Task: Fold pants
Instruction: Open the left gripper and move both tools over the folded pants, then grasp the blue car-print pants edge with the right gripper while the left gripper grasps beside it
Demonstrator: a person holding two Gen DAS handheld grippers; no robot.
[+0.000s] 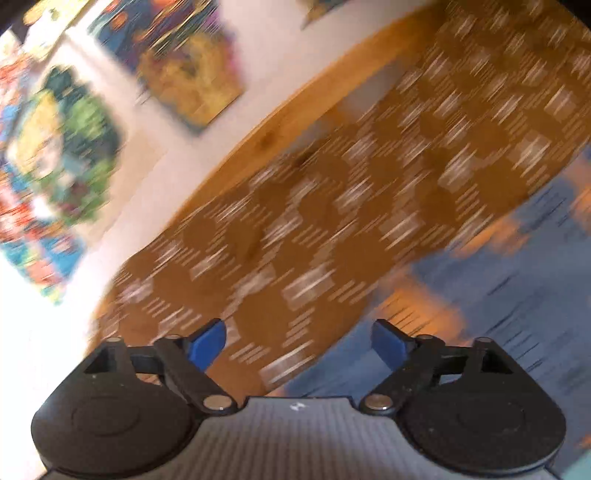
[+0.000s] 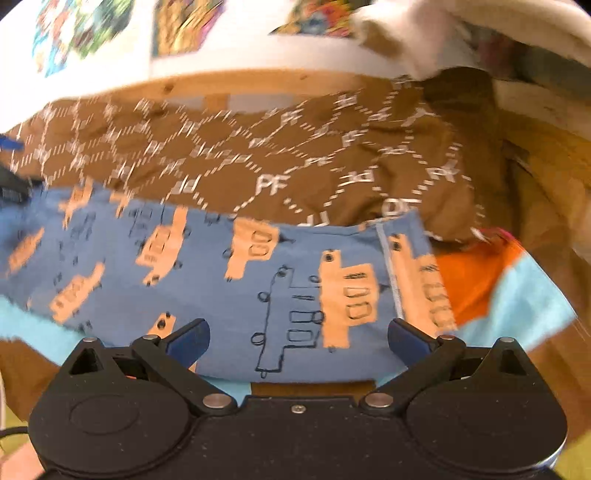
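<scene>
The blue pants (image 2: 207, 280), printed with orange trucks, lie spread flat across the middle of the right wrist view on a brown patterned blanket (image 2: 266, 158). My right gripper (image 2: 299, 336) hovers over their near edge, open, its blue fingertips (image 2: 192, 338) wide apart and pressing on nothing. In the blurred left wrist view my left gripper (image 1: 298, 341) is open too, with nothing between its fingers. It sits over the blanket (image 1: 314, 206), and the pants (image 1: 498, 302) show at the right. A blue and black part at the far left edge of the right wrist view may be the left gripper.
A light blue cloth (image 2: 524, 295) and an orange cloth (image 2: 476, 273) lie under the pants' right end. A wooden rail (image 2: 258, 83) runs behind the blanket. Colourful pictures (image 1: 184, 66) hang on the white wall. A white cloth (image 2: 406, 33) sits at the back right.
</scene>
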